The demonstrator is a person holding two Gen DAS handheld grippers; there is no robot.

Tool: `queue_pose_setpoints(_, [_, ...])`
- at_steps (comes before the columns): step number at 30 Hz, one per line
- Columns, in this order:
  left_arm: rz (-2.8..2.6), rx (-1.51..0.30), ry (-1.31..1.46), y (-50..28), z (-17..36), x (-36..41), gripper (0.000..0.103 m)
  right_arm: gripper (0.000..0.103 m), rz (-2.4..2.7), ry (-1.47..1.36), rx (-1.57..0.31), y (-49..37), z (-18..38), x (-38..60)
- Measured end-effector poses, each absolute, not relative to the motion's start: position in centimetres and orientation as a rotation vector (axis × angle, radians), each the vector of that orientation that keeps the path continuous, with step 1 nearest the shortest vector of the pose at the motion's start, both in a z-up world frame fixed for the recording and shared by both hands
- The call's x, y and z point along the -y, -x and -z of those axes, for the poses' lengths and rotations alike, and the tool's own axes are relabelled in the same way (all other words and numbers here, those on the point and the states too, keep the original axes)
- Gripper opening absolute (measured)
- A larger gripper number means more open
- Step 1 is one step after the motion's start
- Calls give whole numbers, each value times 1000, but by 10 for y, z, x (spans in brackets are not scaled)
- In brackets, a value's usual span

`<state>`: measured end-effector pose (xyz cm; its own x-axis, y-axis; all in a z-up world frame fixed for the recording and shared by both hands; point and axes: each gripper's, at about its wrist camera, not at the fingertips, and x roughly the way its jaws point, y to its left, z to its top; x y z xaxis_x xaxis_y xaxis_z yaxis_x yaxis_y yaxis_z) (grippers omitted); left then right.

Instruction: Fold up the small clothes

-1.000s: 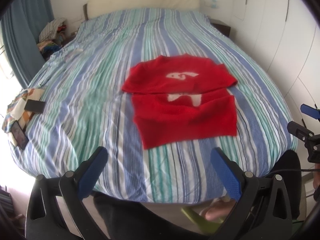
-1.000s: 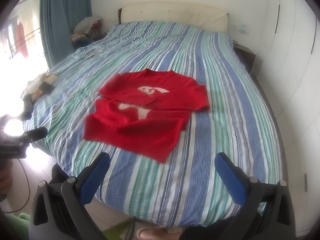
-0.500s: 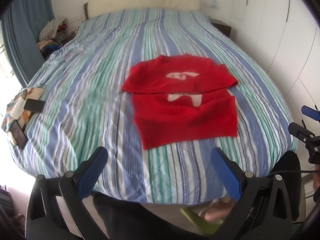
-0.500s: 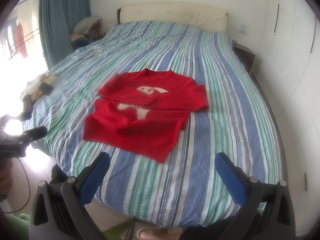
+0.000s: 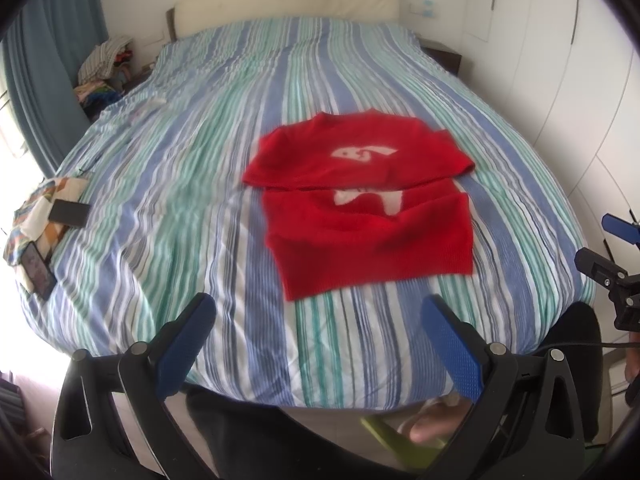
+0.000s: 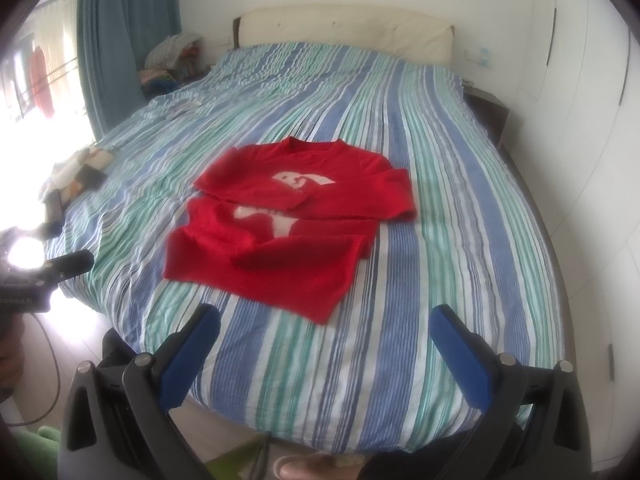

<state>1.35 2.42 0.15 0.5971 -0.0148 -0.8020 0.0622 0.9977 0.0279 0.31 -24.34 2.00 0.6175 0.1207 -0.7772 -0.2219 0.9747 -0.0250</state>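
1 red sweater [image 5: 368, 216], 2 hand-held grippers, 1 bed [image 5: 224, 184]

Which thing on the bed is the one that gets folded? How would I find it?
Look at the big bed with the blue, green and white striped cover. Near its middle lies the red sweater, its sleeves folded across the front. It is the only red thing there, with a white picture on its chest.

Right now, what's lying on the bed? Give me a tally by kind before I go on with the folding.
Red sweater, sleeves folded across the front: 1
Dark phone-like slabs on the patterned cloth at the bed's edge: 2
Patterned cloth: 1
Small white item, too blurred to name: 1
Total: 5
Both the left gripper and the right gripper are open, short of the bed.
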Motion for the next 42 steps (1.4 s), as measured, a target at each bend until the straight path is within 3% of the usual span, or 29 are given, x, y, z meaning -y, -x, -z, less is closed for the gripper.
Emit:
queue_pose_setpoints(26, [30, -961, 43, -12, 10, -50, 103, 103, -188, 133, -878, -2, -17, 239])
queue_pose_setpoints(30, [38, -989, 106, -24, 34, -70, 103, 103, -182, 130, -858, 2, -17, 243])
queue_pose_setpoints(35, [74, -1052, 177, -65, 112, -97, 102, 103, -220, 117, -867, -11, 25, 257])
queue_pose_setpoints(38, [90, -1104, 217, -93, 156, -103, 99, 103, -331, 98, -896, -31, 75, 262])
queue_pose_setpoints(40, [112, -1111, 191, -106, 170, -97, 82, 103, -396, 34, -943, -50, 109, 265])
queue_pose_setpoints(42, [159, -1110, 176, -116, 176, -87, 76, 102, -423, -59, -989, -70, 139, 269])
